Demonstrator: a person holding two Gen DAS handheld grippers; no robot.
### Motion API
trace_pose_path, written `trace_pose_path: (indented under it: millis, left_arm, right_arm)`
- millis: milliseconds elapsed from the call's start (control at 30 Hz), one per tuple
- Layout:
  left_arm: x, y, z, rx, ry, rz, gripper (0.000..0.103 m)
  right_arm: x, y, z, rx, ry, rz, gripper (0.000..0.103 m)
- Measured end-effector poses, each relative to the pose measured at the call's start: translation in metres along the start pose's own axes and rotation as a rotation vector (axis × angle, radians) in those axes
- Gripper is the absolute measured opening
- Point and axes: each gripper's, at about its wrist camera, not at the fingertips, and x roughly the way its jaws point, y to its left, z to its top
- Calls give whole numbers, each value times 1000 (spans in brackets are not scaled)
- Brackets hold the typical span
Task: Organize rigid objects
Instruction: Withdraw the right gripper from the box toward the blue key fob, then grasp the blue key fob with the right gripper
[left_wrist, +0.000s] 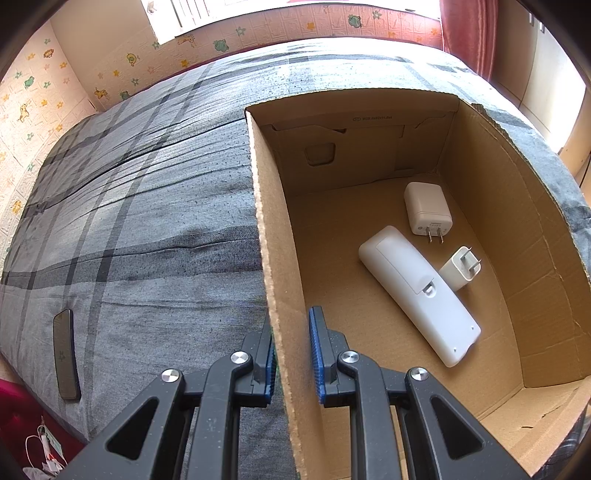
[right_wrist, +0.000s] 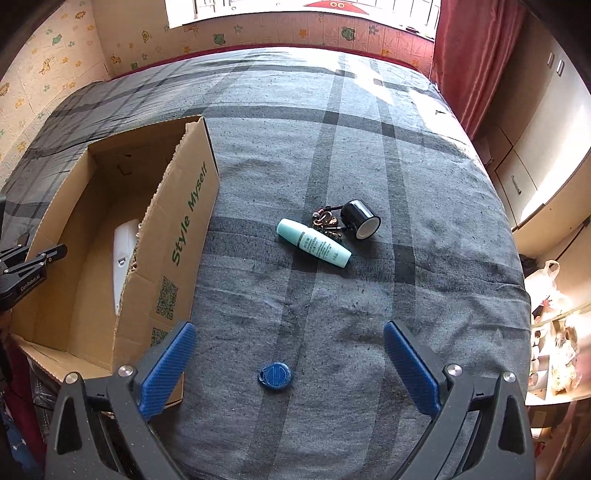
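Note:
An open cardboard box (left_wrist: 275, 258) stands on a grey plaid bed; it also shows in the right wrist view (right_wrist: 177, 236). Inside lie a white remote (left_wrist: 417, 291) and two white plug chargers (left_wrist: 428, 210) (left_wrist: 460, 267). My left gripper (left_wrist: 291, 354) straddles the box's left wall, its jaws narrowly parted around the cardboard. My right gripper (right_wrist: 288, 354) is wide open above a blue key fob (right_wrist: 275, 374). Farther off lie a mint tube (right_wrist: 314, 242), a key bunch (right_wrist: 327, 221) and a black cylinder (right_wrist: 360, 218).
A dark phone (left_wrist: 65, 354) lies near the bed's left edge. Red curtain (right_wrist: 476, 55) and cabinets (right_wrist: 535, 147) stand to the right of the bed. White cables (left_wrist: 44, 454) lie on the floor at lower left.

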Motion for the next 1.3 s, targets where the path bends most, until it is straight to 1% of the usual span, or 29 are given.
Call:
trace_pose_path:
  millis: [167, 333, 500, 633, 900, 967, 1033, 1067, 1167, 1200, 1233, 1267, 1300]
  left_arm:
    - [0, -2, 0, 3, -1, 5, 18]
    - [-1, -2, -1, -1, -1, 6, 18]
    - [0, -2, 0, 1, 1, 8, 18]
    - [-1, -3, 0, 1, 0, 10, 18]
    - [-1, -2, 0, 0, 1, 9, 18]
    - [-1, -2, 0, 2, 2, 10, 18]
    - [0, -2, 0, 1, 1, 10, 18]
    - [0, -2, 0, 2, 1, 10, 18]
    - [0, -2, 0, 2, 2, 11, 18]
    - [0, -2, 0, 3, 2, 11, 18]
    - [0, -2, 0, 3, 3, 12, 18]
    - [0, -3, 0, 3, 3, 13, 18]
    - [0, -3, 0, 3, 3, 13, 18]
  right_arm:
    - [18, -3, -19, -6, 17, -15, 103]
    - [34, -3, -32, -2, 27, 1, 103]
    - [49, 5, -43, -47, 34, -11, 103]
    - [60, 9, -49, -73, 42, -19, 103]
    - [76, 7, -56, -65, 77, -16, 100]
    - [78, 7, -57, -62, 81, -11, 95]
    - [78, 6, -56, -60, 86, -3, 82]
    - [79, 6, -56, -59, 90, 3, 79]
    - [79, 6, -57, -63, 95, 26, 62]
    - [78, 8, -57, -67, 92, 31, 50]
    - [76, 10, -59, -73, 85, 30, 40]
    - [75, 10, -59, -76, 82, 28, 35]
    - [74, 11, -60, -75, 83, 30, 34]
